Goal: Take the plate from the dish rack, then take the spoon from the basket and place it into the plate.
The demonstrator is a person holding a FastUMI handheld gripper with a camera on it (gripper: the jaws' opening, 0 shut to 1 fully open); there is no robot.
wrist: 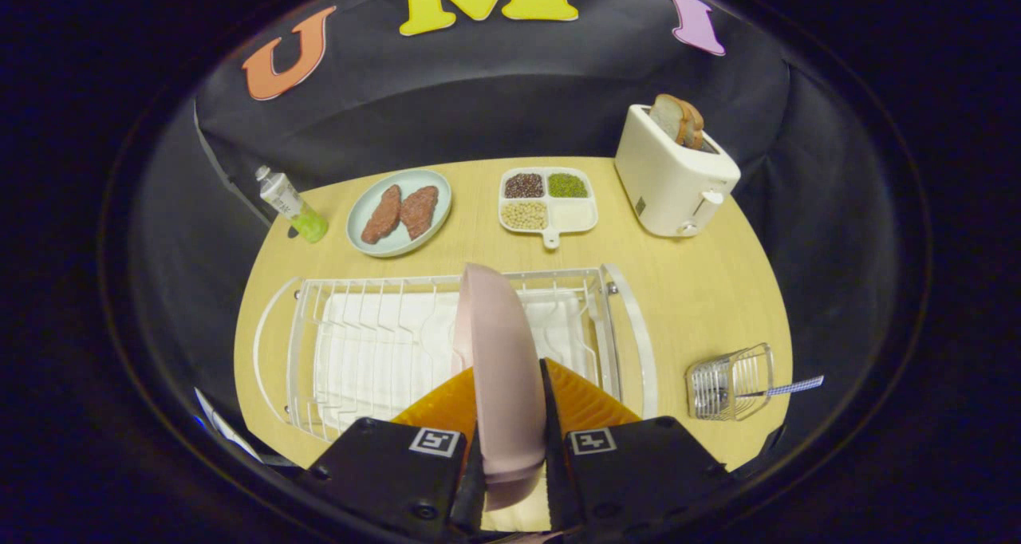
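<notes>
A pale pink plate (496, 344) stands on edge between my two fingers, its rim running forward over the white wire dish rack (375, 344). My gripper (509, 400) is shut on the pink plate, one finger pressing on each face. Whether the plate's lower edge still touches the rack is hidden by the fingers. To the right of the rack stands a small wire basket (730, 383), tipped toward me, with a spoon (786, 388) sticking out of it; the spoon has a blue-and-white checked handle.
On the round wooden table (694, 289) beyond the rack lie a light blue plate with two meat pieces (399, 211), a white divided tray of beans (547, 199), a white toaster with bread (674, 169) and a tilted bottle (291, 203).
</notes>
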